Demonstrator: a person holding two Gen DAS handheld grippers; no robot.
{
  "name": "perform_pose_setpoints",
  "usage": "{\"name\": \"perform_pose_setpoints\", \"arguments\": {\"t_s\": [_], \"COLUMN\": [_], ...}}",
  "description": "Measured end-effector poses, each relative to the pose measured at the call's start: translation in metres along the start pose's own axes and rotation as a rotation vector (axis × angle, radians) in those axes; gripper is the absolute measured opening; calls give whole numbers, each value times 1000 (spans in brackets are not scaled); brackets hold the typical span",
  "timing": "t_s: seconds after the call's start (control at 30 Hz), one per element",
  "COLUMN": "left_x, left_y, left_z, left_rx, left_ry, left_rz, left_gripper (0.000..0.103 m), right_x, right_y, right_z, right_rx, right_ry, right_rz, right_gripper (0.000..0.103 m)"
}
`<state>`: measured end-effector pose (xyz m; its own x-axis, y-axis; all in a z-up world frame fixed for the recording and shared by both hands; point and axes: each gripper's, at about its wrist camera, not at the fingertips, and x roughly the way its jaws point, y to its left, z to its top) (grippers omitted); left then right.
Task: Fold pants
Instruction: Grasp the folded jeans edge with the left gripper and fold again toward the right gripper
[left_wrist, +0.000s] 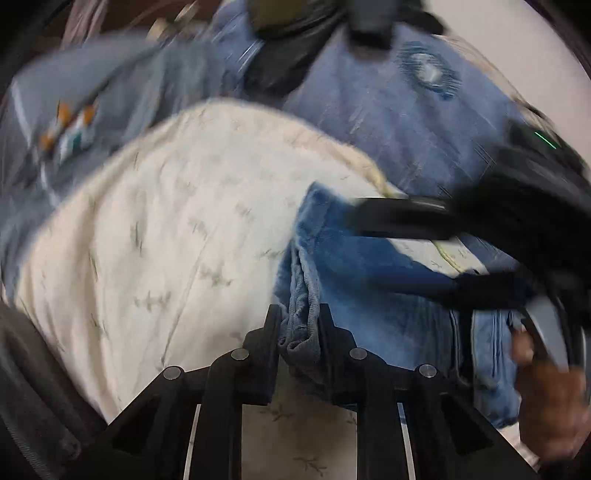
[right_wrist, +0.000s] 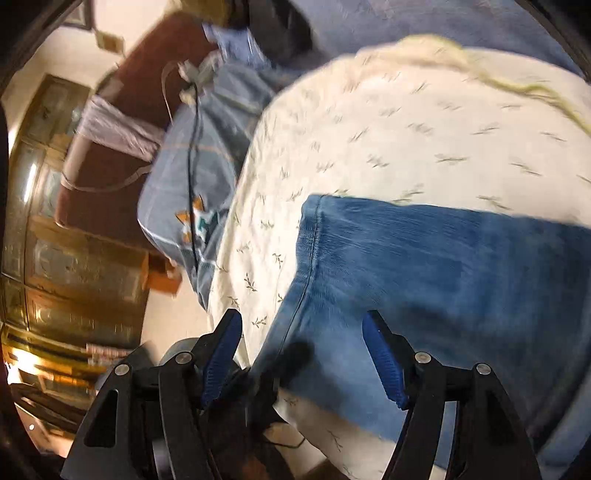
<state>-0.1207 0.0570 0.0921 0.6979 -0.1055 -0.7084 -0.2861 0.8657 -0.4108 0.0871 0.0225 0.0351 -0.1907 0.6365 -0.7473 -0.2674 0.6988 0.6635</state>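
Observation:
Blue denim pants (left_wrist: 354, 266) lie on a cream quilt (left_wrist: 177, 221) with a small leaf print. My left gripper (left_wrist: 298, 321) is shut on a bunched edge of the pants, denim pinched between its black fingers. The other gripper's black fingers (left_wrist: 399, 218) reach across the pants from the right, blurred. In the right wrist view the pants (right_wrist: 443, 266) spread flat on the quilt (right_wrist: 388, 122). My right gripper (right_wrist: 303, 332) is open, its blue-padded fingers straddling the pants' near edge just above the cloth.
A grey-blue bedsheet (left_wrist: 406, 122) with an orange and teal motif (right_wrist: 199, 221) surrounds the quilt. A brown headboard (right_wrist: 122, 122), a cable (right_wrist: 192, 155) and a wooden cabinet (right_wrist: 74, 258) stand left of the bed. A hand (left_wrist: 550, 398) shows at right.

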Motion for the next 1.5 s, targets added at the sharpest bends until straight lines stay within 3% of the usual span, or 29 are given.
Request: {"name": "perform_pose_setpoints", "arguments": {"t_s": [0.07,0.17,0.33,0.4,0.43,0.57,0.73,0.93,1.1,1.3,1.4,1.5], "left_x": [-8,-8,-10,-12,-14,-14,-33,-62,-73,-63,-42,-19], "left_y": [-17,-32,-48,-54,-55,-60,-64,-80,-130,-207,-239,-259], "left_z": [-5,-11,-19,-23,-25,-29,-32,-34,-42,-60,-69,-75], "left_rx": [84,164,258,280,287,318,343,348,433,552,602,623], "left_ry": [-44,-48,-67,-65,-60,-48,-113,-172,-170,-126,-79,7], "left_rz": [20,24,38,30,22,-14,-86,-232,-325,-442,-461,-491], "left_gripper": [17,16,16,16,16,16,16,16,16,16,16,16], "right_x": [15,24,37,40,41,30,-14,-102,-164,-244,-256,-263], "right_y": [5,13,24,23,21,21,21,-6,-50,-125,-160,-194], "right_z": [10,20,21,18,18,7,-3,-34,-72,-125,-133,-138], "right_rx": [-14,-46,-152,-186,-193,-238,-216,-136,-49,78,162,303], "right_ry": [57,105,207,232,240,228,90,-178,-382,-609,-639,-596], "right_rz": [-17,-44,-229,-315,-342,-369,-302,-48,100,163,150,99], "right_gripper": [70,70,69,51,47,21,19,18,18,18,18,18]}}
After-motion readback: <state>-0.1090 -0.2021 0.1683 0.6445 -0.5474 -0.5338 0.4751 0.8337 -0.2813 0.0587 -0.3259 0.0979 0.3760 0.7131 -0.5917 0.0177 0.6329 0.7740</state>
